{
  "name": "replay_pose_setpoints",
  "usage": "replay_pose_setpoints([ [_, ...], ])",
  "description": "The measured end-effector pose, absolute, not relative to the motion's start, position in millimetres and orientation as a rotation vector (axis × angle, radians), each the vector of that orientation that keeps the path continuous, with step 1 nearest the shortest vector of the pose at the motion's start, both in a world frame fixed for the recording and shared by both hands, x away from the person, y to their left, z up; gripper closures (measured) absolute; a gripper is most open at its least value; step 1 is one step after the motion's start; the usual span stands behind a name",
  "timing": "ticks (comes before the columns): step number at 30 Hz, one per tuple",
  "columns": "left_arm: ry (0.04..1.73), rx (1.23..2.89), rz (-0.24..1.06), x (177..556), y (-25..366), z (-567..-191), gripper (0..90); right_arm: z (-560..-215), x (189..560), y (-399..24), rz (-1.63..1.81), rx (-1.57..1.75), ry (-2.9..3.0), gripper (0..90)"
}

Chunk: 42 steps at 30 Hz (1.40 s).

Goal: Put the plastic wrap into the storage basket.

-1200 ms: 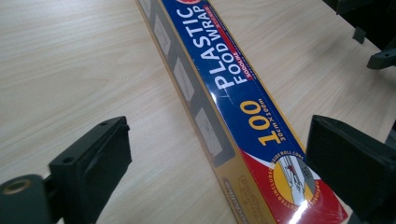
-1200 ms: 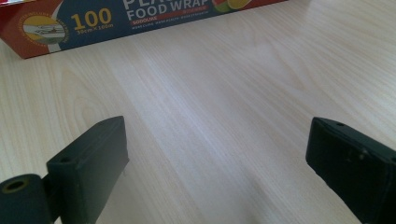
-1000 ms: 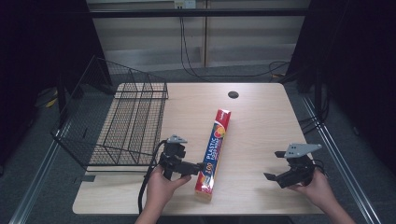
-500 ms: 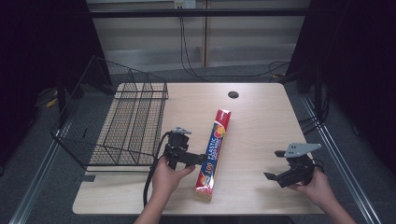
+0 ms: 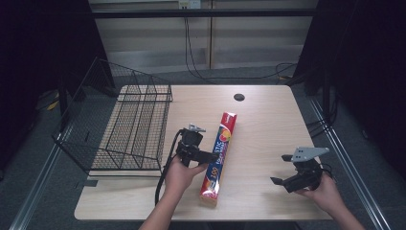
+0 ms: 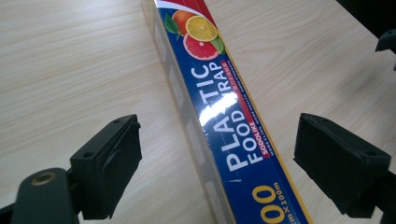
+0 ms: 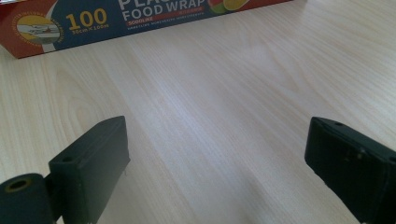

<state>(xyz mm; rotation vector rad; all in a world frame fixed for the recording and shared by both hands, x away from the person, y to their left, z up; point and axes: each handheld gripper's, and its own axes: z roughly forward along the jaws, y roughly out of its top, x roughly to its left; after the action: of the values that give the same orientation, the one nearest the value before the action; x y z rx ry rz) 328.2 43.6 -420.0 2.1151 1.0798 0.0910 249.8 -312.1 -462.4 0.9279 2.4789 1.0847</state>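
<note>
High view: a long plastic food wrap box (image 5: 219,157) lies flat on the wooden table (image 5: 268,124), running from near the table's middle towards the front edge. The left gripper (image 5: 203,156) sits at the box's left side, about midway along it. The right gripper (image 5: 281,181) is held well apart, near the table's right front corner. A black wire basket (image 5: 125,127) stands on the left part of the table, clear of the box.

Left gripper view: the jaws straddle the box (image 6: 224,112) with a gap on each side; neither pad touches it. The jaws have just been closing with the box between them, nothing gripped.

Right gripper view: the jaws stand wide apart over bare table (image 7: 224,116), holding nothing. The box (image 7: 135,16) lies beyond them along the top edge.
</note>
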Motion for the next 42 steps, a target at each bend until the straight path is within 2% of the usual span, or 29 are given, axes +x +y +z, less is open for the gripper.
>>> replay_pose_setpoints([
  [4,1.093,2.105,0.062,332.6,39.0,-422.4,17.9,-462.7,249.7,-311.7,1.079,0.927,2.480,6.2],
  [8,1.107,2.101,0.025,337.6,34.6,-423.9,17.1,-463.0,249.9,-311.1,1.078,0.921,2.483,6.3],
  [23,1.160,2.133,0.026,347.2,13.3,-434.4,13.9,-462.7,249.6,-310.3,1.074,0.923,2.485,6.3],
  [28,1.187,2.146,0.070,349.3,6.6,-438.7,12.2,-462.6,249.9,-310.5,1.079,0.911,2.485,6.5],
  [42,1.208,2.189,0.055,356.4,-5.7,-448.3,11.0,-462.4,249.5,-310.0,1.070,0.915,2.485,6.6],
])
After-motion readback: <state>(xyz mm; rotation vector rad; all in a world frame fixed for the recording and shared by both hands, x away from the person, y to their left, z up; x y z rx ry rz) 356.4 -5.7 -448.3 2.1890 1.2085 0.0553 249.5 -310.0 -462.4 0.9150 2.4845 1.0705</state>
